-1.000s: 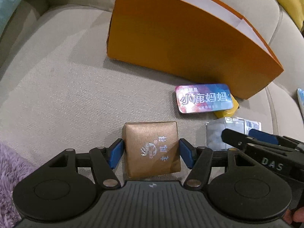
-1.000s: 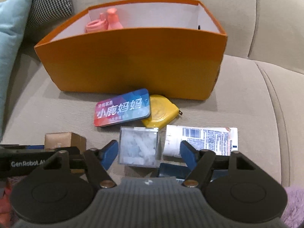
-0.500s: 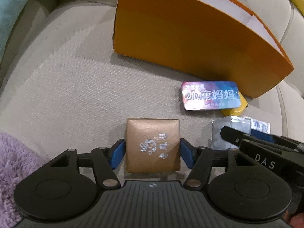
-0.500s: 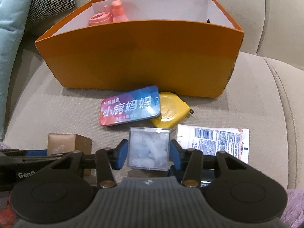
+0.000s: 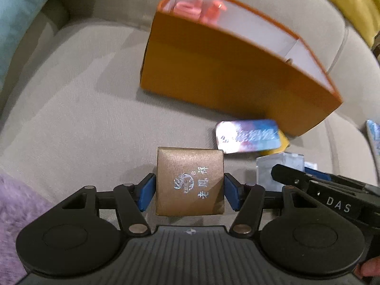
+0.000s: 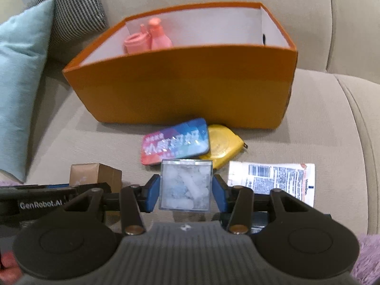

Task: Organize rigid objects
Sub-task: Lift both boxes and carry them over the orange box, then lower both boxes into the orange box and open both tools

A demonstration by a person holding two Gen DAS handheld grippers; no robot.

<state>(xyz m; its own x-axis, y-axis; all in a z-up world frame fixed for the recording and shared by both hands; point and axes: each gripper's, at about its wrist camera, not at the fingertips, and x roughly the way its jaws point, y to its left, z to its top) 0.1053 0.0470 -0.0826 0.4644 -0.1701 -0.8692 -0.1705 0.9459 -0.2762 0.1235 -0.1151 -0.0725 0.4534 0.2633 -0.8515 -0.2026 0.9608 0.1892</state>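
Left claw point(image 5: 190, 188) clenched on a bronze gift box point(image 5: 190, 180) with silver lettering, blue pads pressed to both its sides, box raised off the beige sofa cushion point(image 5: 83, 118); right claw point(image 6: 184, 191) just finished closing and now clamped on a clear plastic cube point(image 6: 185, 185) packed with small white pieces, pads flat against its two sides; seen from the right wrist, same bronze gift box point(image 6: 95, 173) off to the left behind the other claw's black arm; beyond both, an open orange cardboard box point(image 6: 190, 90) with a white inside, standing on the cushion against the sofa back, pink bottle point(image 6: 160, 35) and pink cup point(image 6: 136, 42) upright in its far left corner; just before the orange box's front wall, a flat multicoloured tin point(image 6: 175, 141) lying partly over a yellow tape measure point(image 6: 222, 144); to the right of the cube, a white printed sachet point(image 6: 275, 180) flat on the cushion; teal pillow point(image 6: 21, 83) and a checked pillow point(image 6: 73, 9) at the left; purple fuzzy fabric point(image 5: 16, 206) at the lower edge.
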